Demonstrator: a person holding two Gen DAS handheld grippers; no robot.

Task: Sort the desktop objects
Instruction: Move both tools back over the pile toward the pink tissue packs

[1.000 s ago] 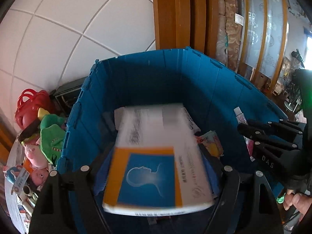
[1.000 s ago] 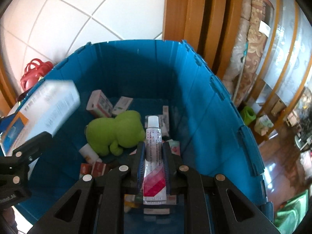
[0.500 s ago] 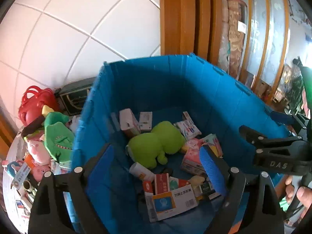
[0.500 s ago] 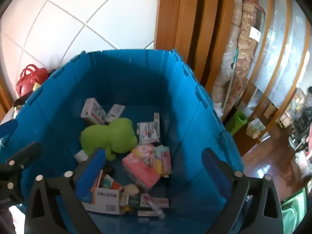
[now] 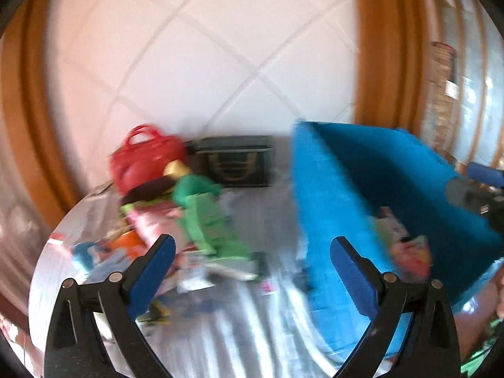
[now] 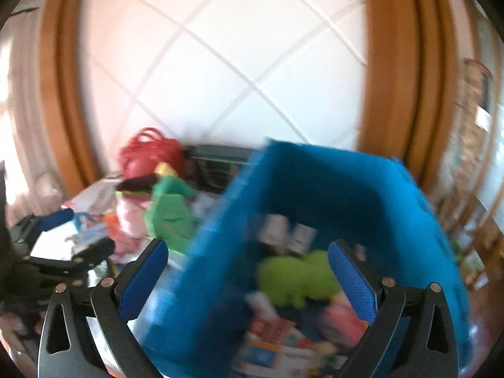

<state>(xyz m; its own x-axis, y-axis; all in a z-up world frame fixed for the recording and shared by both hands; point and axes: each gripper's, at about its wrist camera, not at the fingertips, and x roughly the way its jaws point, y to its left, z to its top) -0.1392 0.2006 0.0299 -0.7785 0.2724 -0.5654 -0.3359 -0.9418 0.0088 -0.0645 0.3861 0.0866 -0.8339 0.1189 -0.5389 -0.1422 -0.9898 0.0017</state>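
- The left claw [image 5: 250,260] is empty, its jaws opening with nothing between them; the right claw [image 6: 247,264] is spread wide and released, holding nothing.
- The blue bin [image 5: 371,208] stands ahead and to the right of the left claw, its long axis running away toward the tiled wall [image 5: 201,56].
- In the right wrist view the bin [image 6: 330,182] sits directly ahead of the claw, and a green plush [image 6: 296,280] lies inside among boxes too blurred to read.
- Ahead-left of the left claw, a pile on the surface [image 5: 252,308] includes a green toy [image 5: 204,217] and a red bag [image 5: 145,154]; motion blur hides finer detail.
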